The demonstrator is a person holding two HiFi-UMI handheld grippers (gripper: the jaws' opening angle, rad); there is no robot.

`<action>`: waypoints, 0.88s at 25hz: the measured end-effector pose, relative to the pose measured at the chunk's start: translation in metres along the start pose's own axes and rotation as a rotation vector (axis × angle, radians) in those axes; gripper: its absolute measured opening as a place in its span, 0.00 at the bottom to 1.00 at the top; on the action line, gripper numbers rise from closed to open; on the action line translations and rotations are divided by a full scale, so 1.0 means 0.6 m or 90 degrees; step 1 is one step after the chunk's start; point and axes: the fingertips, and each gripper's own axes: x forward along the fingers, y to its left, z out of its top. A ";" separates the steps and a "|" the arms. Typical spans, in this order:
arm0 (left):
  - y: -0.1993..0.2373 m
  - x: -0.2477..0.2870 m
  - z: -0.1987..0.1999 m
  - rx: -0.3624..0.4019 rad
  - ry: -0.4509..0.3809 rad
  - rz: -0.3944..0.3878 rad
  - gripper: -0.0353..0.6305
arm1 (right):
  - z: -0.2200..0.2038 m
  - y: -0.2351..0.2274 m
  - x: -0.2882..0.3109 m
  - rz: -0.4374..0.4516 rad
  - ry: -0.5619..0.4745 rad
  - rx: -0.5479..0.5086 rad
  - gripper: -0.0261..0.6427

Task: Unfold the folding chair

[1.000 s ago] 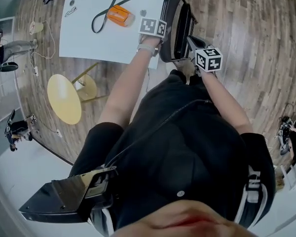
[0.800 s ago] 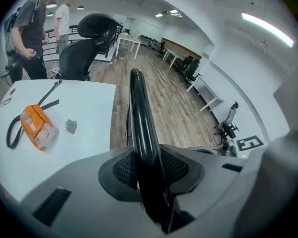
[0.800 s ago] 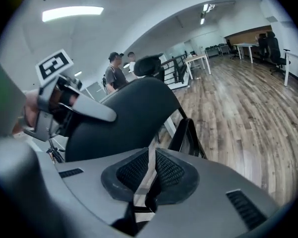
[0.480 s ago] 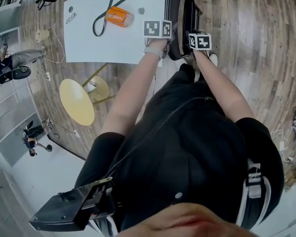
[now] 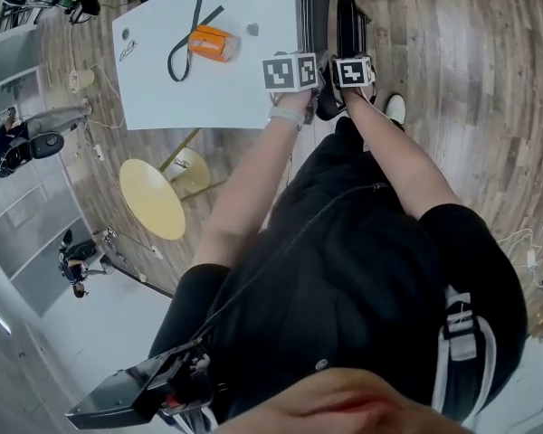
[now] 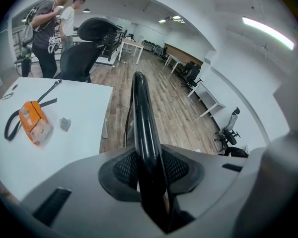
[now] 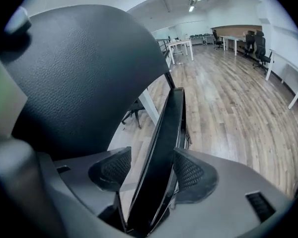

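Note:
The black folding chair [image 5: 319, 12] stands folded at the right end of the white table [image 5: 208, 89], in front of the person. My left gripper [image 5: 299, 80] is shut on a thin black edge of the chair [image 6: 141, 118], which runs up between its pads [image 6: 120, 168]. My right gripper [image 5: 353, 75] sits just to its right. Its jaws are opening around a flat black chair panel [image 7: 165, 138]; a gap shows at the left pad [image 7: 111, 171]. A large dark textured chair part [image 7: 84, 68] fills the left of the right gripper view.
An orange pouch with a black strap [image 5: 208, 43] and a small grey item [image 6: 64, 124] lie on the table. A yellow round stool [image 5: 149, 197] stands at the left. A shoe [image 5: 395, 108] is by the chair. Two people [image 6: 54, 24] and an office chair [image 6: 84, 48] are beyond the table.
My right gripper has come in from the right and now sits close beside the left one on the chair. The left gripper keeps its hold. The chair looks narrower and more upright.

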 end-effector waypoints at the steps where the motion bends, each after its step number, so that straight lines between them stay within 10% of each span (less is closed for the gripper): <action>1: 0.003 -0.001 0.000 -0.004 -0.001 0.000 0.19 | 0.013 0.007 -0.001 -0.003 -0.026 -0.018 0.41; 22: -0.004 -0.002 -0.003 -0.020 -0.009 -0.016 0.20 | 0.013 -0.023 0.072 -0.049 0.011 0.004 0.55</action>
